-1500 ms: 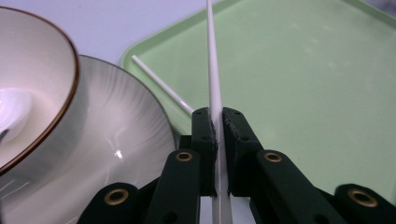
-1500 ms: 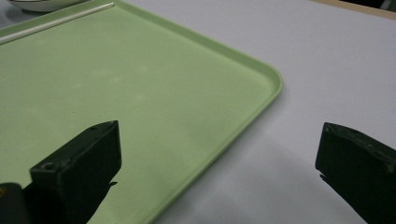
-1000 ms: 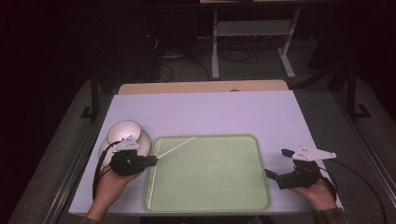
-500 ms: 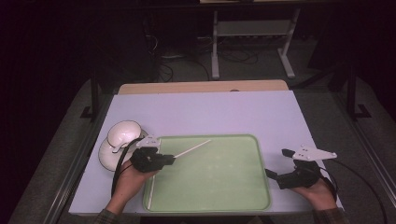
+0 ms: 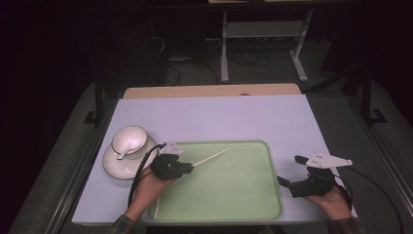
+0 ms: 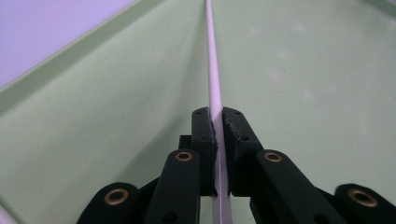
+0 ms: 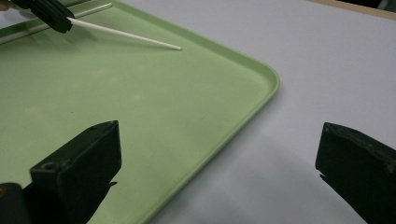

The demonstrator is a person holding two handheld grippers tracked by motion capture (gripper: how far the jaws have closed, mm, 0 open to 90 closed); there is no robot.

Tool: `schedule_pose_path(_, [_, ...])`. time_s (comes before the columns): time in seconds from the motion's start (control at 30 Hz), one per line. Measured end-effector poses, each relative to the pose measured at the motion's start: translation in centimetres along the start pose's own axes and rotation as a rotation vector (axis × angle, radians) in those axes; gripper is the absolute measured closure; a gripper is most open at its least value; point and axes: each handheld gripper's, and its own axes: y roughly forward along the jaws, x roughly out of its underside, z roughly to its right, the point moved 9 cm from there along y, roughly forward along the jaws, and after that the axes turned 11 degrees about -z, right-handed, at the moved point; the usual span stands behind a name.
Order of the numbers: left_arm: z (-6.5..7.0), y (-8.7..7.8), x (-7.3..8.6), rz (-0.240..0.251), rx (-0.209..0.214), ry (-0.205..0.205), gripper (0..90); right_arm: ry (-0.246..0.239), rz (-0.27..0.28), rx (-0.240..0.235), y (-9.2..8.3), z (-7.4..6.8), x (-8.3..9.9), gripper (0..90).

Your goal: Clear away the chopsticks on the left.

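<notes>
Lilac table [image 5: 219, 117]: 1 tray [image 5: 243, 204], 1 stick [image 5: 212, 158] w/ left claw [image 5: 189, 166].

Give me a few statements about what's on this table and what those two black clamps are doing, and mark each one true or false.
1. The left gripper is shut on a thin white stick. True.
2. The stick points out over the green tray. True.
3. The right gripper is clamped on the tray's edge. False: its jaws stand wide apart with nothing between them, beside the tray's right rim.
4. A red cup stands in the middle of the tray. False: a white bowl with a spoon in it sits on a white plate, left of the tray.
5. The tray lies on a pale lilac table top. True.
</notes>
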Motion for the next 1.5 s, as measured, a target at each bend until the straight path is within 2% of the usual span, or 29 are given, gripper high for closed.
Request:
schedule_pose_path(0.43, [0.2,1.4,1.0,-0.055,0.014,0.007,83.1,-0.002,0.000,-0.002,0.1,-0.1,0.0,0.0])
schedule_pose_path(0.93, [0.3,1.4,1.0,-0.048,0.016,0.011,80.8,-0.004,0.002,-0.003,0.1,-0.1,-0.1,0.0])
schedule_pose_path(1.0, [0.3,1.4,1.0,-0.052,0.019,0.013,77.4,-0.001,0.001,-0.003,0.1,-0.1,0.0,0.0])
schedule_pose_path(1.13, [0.4,0.9,0.4,-0.036,0.035,0.016,72.9,0.001,0.001,-0.001,0.1,-0.1,0.0,0.0])
schedule_pose_path(1.2, [0.4,0.9,-0.1,-0.038,0.026,0.022,68.3,-0.002,0.000,-0.001,0.1,-0.1,0.0,0.0])
schedule_pose_path(1.27, [0.4,1.0,-0.7,-0.033,0.039,0.021,68.1,-0.001,0.000,-0.001,0.1,-0.1,-0.1,0.0])
schedule_pose_path(1.5, [0.6,1.7,-3.5,-0.015,0.062,0.074,83.8,-0.001,0.004,-0.006,0.1,-0.2,-0.2,0.0])
